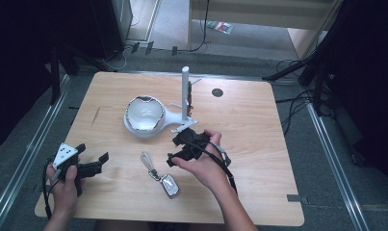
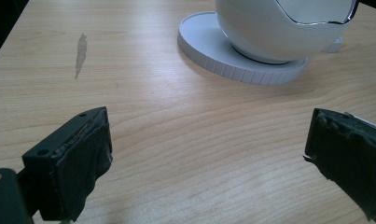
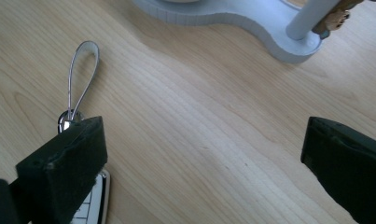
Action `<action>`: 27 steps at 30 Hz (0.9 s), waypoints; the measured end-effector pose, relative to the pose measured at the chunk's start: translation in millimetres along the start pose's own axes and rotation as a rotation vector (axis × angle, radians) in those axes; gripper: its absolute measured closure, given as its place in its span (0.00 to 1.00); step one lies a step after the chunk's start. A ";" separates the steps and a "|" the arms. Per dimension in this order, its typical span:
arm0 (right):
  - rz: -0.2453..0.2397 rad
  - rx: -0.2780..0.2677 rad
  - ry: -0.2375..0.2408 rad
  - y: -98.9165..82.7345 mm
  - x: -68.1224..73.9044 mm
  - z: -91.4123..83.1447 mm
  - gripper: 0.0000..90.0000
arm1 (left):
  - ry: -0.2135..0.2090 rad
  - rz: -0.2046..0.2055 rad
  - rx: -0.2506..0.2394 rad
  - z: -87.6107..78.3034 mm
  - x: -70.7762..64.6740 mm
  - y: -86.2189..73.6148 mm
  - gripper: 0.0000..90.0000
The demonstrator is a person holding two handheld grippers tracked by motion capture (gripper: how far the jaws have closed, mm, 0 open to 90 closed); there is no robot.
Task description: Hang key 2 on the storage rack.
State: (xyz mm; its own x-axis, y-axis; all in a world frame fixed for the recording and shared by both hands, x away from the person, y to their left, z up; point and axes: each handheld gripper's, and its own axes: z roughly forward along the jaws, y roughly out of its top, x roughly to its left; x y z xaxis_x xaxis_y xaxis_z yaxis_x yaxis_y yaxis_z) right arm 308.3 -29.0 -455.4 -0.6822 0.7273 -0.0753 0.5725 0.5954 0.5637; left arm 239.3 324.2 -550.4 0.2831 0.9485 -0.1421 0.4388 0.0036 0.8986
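Lying flat, the car key [image 1: 170,185] points its strap loop [image 1: 146,160] up-left toward the bowl stand [image 1: 143,127], beside the wide-open right gripper [image 1: 182,147]

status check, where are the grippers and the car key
Left gripper open, empty. Right gripper open, above table. Car key flat beside it, untouched. Path clear.

Glossy metal key fob [image 1: 170,186] (matt wood table [image 1: 259,139]).
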 end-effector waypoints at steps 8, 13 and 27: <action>-0.011 0.029 -0.006 2.5 20.6 11.4 0.08 | 0.001 0.004 0.005 0.3 0.1 0.3 0.01; -0.012 0.048 0.000 3.6 31.3 20.1 0.15 | 0.000 0.001 -0.003 -0.1 0.8 0.0 0.01; -0.038 0.097 0.067 1.5 52.4 41.1 0.26 | 0.001 -0.001 0.001 0.2 0.2 0.2 0.01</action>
State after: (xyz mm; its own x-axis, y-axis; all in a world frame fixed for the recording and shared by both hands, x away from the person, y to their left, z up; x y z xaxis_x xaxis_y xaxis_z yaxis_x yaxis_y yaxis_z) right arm 292.2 24.0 -492.3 -0.7312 0.6811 -0.0378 0.5851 0.6547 0.4786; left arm 239.5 324.3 -550.3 0.2820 0.9487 -0.1429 0.4399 0.0045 0.8980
